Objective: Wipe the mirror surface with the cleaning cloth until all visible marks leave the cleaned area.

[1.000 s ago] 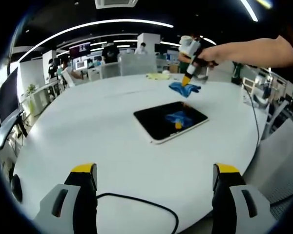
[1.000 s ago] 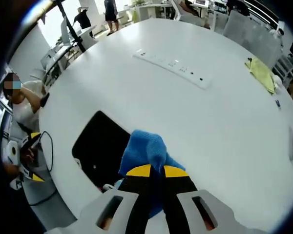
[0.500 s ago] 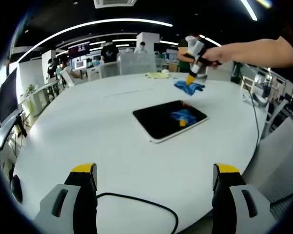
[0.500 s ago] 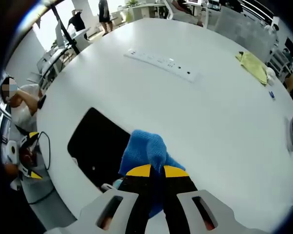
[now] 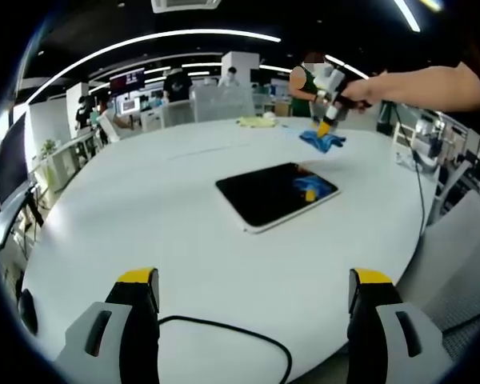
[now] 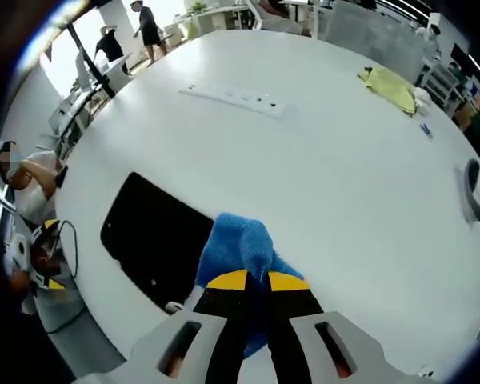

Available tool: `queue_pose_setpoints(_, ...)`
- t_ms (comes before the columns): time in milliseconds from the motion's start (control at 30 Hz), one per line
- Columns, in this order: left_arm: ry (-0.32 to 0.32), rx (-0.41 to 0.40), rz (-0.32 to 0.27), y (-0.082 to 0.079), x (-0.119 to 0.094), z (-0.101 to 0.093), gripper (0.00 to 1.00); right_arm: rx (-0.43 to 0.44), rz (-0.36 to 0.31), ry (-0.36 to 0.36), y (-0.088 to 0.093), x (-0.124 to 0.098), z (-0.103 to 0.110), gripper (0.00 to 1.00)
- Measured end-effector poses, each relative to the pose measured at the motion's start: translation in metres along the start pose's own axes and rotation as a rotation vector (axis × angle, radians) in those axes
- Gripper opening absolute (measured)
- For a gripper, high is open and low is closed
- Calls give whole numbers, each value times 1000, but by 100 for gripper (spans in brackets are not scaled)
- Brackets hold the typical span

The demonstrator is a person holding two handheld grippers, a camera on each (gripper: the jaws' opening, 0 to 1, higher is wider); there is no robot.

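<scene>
Overhead, the right tongs (image 6: 254,282) gripped the blue cloth (image 6: 238,250) clear of the mirror (image 5: 276,194), wiping not yet begun and a descent onto the glass seemingly next, while the left tongs (image 5: 254,282) gaped empty above the surface (image 5: 144,216).

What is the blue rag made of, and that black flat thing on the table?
The rag looks like soft microfiber or terry: fuzzy, matte, bunched in folds where the right gripper pinches it. The black slab is the mirror, probably glass: glossy and smooth, reflecting the blue rag, with a pale rim that could be plastic or metal.
</scene>
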State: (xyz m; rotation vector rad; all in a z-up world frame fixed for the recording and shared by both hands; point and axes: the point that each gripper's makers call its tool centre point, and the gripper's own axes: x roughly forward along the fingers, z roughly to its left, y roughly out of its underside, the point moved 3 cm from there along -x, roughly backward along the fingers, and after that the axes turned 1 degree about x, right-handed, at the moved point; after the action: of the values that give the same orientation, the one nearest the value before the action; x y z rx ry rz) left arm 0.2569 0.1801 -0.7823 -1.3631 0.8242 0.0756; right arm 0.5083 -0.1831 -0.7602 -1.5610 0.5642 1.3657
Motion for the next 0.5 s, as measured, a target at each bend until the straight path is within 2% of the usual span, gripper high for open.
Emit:
queue_pose_setpoints(267,-1,6,7,1,0,0,99,36,1,8,14,-7,-11,3)
queue_pose_setpoints(500,3,12,12,2,0,-2,99,53,-6,8,16,-8,-16,3)
